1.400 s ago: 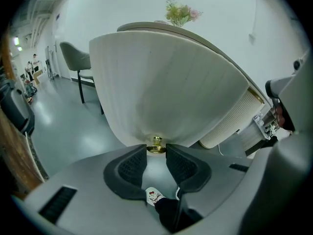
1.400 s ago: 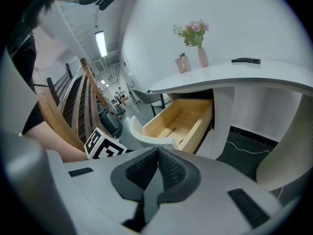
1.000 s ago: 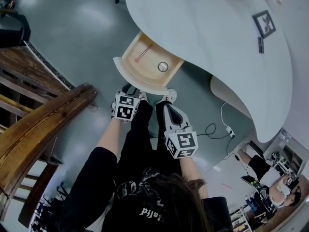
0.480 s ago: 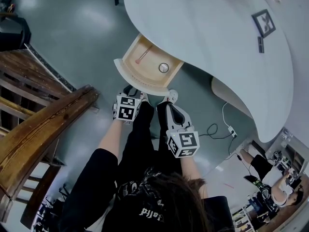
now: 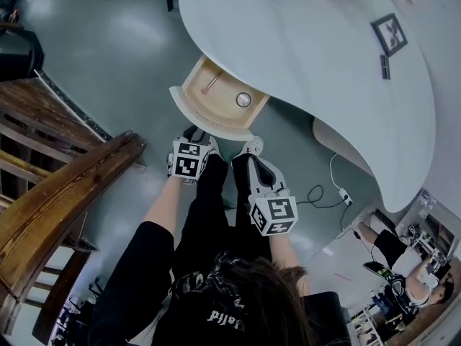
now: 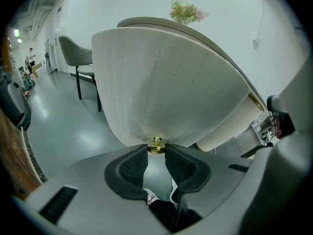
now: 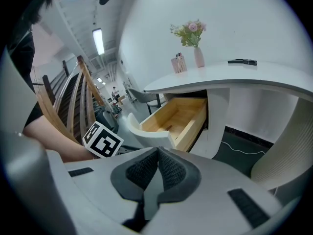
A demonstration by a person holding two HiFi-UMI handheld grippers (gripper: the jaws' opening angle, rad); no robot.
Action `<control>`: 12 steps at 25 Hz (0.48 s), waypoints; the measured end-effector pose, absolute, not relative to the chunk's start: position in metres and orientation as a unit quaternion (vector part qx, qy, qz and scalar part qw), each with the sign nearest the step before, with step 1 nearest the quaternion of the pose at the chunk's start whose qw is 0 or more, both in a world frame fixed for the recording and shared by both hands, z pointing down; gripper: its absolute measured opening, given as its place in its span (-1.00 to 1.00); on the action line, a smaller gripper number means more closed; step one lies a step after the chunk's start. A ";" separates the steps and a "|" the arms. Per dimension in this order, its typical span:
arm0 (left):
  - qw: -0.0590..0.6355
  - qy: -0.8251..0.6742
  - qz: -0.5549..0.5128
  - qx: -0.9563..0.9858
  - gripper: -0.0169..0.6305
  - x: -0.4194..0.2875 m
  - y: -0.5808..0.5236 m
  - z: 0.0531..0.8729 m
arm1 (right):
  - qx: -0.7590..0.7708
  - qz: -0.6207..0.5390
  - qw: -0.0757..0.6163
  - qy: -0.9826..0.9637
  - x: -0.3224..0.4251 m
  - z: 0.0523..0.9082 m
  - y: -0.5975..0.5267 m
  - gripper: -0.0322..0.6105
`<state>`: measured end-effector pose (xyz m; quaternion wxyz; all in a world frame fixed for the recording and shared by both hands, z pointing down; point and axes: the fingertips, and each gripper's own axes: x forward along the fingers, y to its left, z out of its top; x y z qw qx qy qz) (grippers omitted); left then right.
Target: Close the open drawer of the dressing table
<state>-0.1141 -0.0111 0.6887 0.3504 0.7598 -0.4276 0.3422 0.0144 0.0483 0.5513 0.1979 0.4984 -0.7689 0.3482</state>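
The white dressing table (image 5: 310,56) has its wooden drawer (image 5: 193,92) pulled out under the curved top. In the left gripper view the drawer's curved white front (image 6: 166,82) fills the frame. My left gripper (image 6: 156,150) has its pads closed on the small gold knob (image 6: 156,144) at its tips. From the head view the left gripper (image 5: 196,131) sits at the drawer front. My right gripper (image 5: 252,147) hangs beside it to the right, just short of the front. Its pads meet with nothing between them (image 7: 157,153). The drawer (image 7: 193,126) shows open ahead of it.
A pink stick (image 5: 212,83) and a small round thing (image 5: 243,99) lie in the drawer. A framed picture (image 5: 390,34) lies on the tabletop and a vase of flowers (image 7: 195,43) stands there. Wooden rails (image 5: 65,193) stand at left. A cable (image 5: 335,186) lies on the floor at right.
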 end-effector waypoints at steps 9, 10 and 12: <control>0.352 -0.430 0.341 0.758 -0.56 -0.110 -0.018 0.689 | 0.503 0.349 0.195 -0.766 0.019 0.553 0.042 -0.82; 0.353 -0.430 0.339 0.758 -0.56 -0.110 -0.020 0.689 | 0.502 0.349 0.196 -0.767 0.019 0.553 0.041 -0.82; 0.353 -0.431 0.337 0.759 -0.56 -0.107 -0.023 0.688 | 0.502 0.350 0.195 -0.767 0.020 0.553 0.040 -0.82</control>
